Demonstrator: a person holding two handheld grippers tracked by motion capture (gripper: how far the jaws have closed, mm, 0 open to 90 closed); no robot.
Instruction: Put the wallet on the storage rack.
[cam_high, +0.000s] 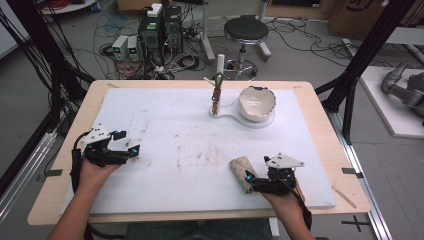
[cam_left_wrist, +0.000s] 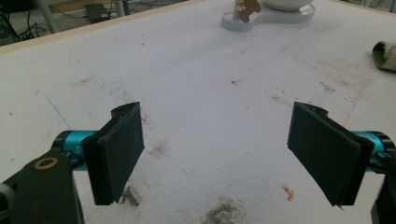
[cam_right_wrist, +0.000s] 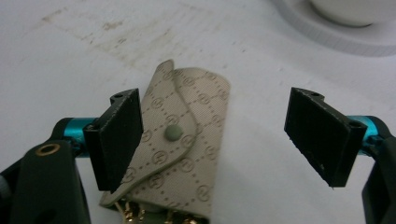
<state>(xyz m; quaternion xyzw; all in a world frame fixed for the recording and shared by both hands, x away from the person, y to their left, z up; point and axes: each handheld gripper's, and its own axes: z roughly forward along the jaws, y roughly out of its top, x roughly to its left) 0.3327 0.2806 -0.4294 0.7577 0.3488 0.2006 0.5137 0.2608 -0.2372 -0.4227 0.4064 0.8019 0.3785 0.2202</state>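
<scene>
- While our right tool (cam_right_wrist: 212, 140) is hovering just over the beige key pouch (cam_right_wrist: 187, 149), its jaws are standing wide apart, gripping nothing; the left jaw is overlapping the pouch's edge in the right gripper view, though we cannot tell whether it is touching.
- We are judging that this wide spread is meant to let the jaws straddle the pouch across its width before closing on it.
- The pouch (cam_high: 241, 172) is lying flat on the white sheet (cam_high: 165, 140) covering the desk (cam_high: 320, 100), near the front edge and just ahead of our right hand (cam_high: 282, 192); its snap flap is facing up, and gold hardware is peeking out at its near end.
- Our left tool (cam_left_wrist: 215, 149) is also gaping fully open and holding nothing, its jaws framing bare, stained sheet; we are keeping it parked well apart on the left, probably so it stays clear of the work.
- Farther out, a white stand (cam_high: 235, 116) is sitting near the far edge of the sheet, carrying a cracked-looking white bowl (cam_high: 256, 102) and an upright post (cam_high: 217, 92) with something small hanging on it; we are guessing it could be where the pouch is headed.
</scene>
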